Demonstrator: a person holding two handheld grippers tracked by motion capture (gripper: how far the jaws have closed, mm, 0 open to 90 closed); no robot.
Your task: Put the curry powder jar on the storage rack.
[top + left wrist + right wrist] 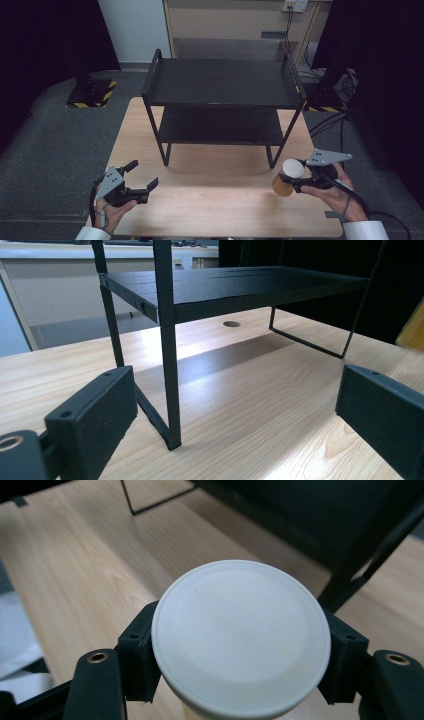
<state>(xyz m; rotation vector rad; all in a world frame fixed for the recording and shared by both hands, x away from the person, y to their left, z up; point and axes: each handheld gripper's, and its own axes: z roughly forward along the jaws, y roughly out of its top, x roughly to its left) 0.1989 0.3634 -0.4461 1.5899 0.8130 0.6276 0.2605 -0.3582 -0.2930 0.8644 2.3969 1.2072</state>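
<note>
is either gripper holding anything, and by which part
The right gripper holds a white-lidded amber jar, clamped on its sides just beneath the lid. The left gripper is open and holds nothing.

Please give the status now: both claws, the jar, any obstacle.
Left claw open, empty. Right claw shut on white-lidded jar, near table's right edge. Black shelf ahead, both levels empty.

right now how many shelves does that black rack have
2. The top shelf spans the rack between its raised end rails; the lower shelf sits directly beneath it, above the wooden table. Both look bare, though the top one hides part of the lower.
</note>
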